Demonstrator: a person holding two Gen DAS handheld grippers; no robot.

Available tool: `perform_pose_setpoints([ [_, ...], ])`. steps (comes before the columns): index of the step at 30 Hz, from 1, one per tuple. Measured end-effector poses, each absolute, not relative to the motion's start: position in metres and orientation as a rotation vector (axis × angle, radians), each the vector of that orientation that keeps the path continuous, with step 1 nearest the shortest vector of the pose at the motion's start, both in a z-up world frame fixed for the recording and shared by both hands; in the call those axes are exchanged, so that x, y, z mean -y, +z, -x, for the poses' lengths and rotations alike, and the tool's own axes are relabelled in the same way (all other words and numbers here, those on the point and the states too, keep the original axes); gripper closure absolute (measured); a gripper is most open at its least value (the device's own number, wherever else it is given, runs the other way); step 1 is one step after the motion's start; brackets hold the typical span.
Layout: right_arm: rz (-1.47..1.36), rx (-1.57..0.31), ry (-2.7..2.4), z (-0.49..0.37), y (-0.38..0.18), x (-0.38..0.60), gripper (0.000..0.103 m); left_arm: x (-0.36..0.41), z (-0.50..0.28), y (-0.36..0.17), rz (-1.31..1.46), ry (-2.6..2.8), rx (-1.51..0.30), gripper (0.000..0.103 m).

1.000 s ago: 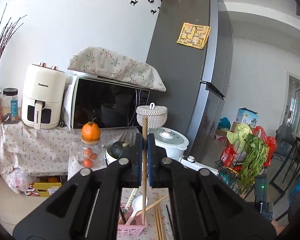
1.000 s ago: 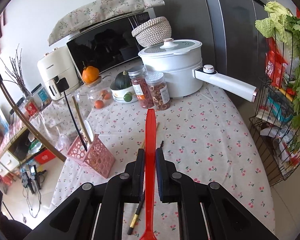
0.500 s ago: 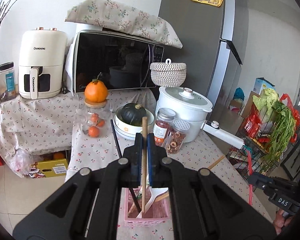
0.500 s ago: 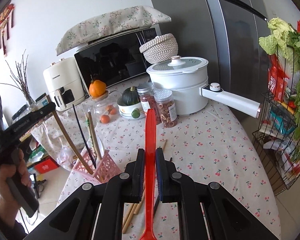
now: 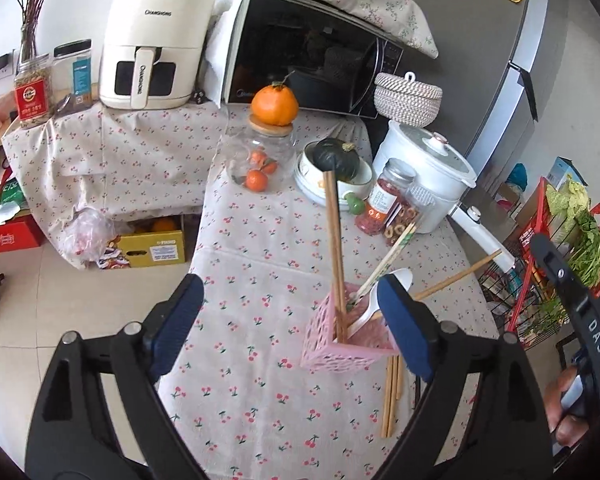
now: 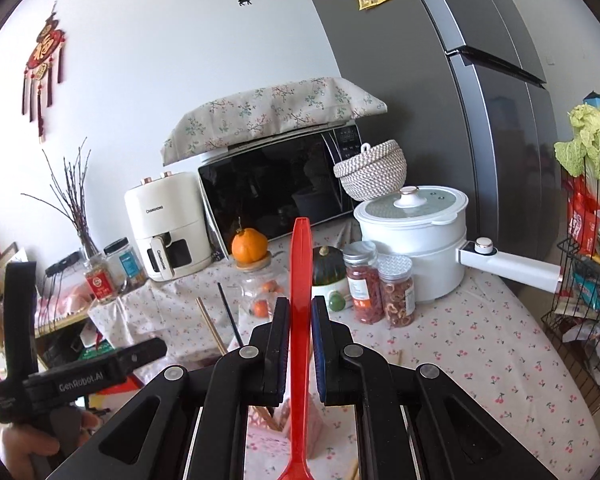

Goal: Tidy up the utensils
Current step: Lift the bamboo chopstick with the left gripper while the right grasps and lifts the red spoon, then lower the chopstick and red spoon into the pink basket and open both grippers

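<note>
A pink lattice holder [image 5: 342,350] stands on the cherry-print tablecloth [image 5: 260,248]. In it lean a long wooden chopstick [image 5: 333,240], a pale chopstick pair and a white spoon [image 5: 366,312]. My left gripper [image 5: 286,300] hovers just above it, jaws opening wide, with no pad touching anything. More wooden chopsticks [image 5: 392,392] lie on the cloth beside the holder. My right gripper [image 6: 300,308] is shut on a red plastic utensil [image 6: 301,264], handle pointing forward. The holder [image 6: 268,432] shows partly under it. A wooden chopstick [image 6: 210,328] and a black chopstick [image 6: 228,312] rise at the left.
Behind the holder stand a glass jar topped with an orange [image 5: 274,106], a bowl with a green squash [image 5: 336,160], two spice jars [image 5: 384,204] and a white pot with a long handle [image 5: 424,176]. A wire vegetable rack [image 5: 572,264] stands right. The table edge drops off left.
The left jaws have let go of the wooden chopstick, which now stands in the pink holder, and spread wide; the left gripper tipped downward. The right gripper has risen with the red utensil.
</note>
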State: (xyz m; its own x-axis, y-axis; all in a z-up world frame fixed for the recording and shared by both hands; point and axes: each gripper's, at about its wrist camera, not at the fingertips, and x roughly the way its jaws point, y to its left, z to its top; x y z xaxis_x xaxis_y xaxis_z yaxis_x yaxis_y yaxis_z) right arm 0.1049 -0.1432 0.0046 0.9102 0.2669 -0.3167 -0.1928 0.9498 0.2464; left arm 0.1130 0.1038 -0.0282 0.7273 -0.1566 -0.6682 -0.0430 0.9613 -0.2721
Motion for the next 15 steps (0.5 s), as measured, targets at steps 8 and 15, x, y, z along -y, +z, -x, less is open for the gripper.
perform_pose_setpoints([
  [8,-0.186,-0.228,0.162,-0.135,-0.010,0.092,0.092,-0.128,-0.108,-0.040,0.331,-0.046,-0.821,0.015],
  [15,-0.168,-0.153,0.049,-0.150,-0.035,0.074,0.092,-0.132,-0.108,-0.041,0.343,-0.063,-0.830,0.014],
])
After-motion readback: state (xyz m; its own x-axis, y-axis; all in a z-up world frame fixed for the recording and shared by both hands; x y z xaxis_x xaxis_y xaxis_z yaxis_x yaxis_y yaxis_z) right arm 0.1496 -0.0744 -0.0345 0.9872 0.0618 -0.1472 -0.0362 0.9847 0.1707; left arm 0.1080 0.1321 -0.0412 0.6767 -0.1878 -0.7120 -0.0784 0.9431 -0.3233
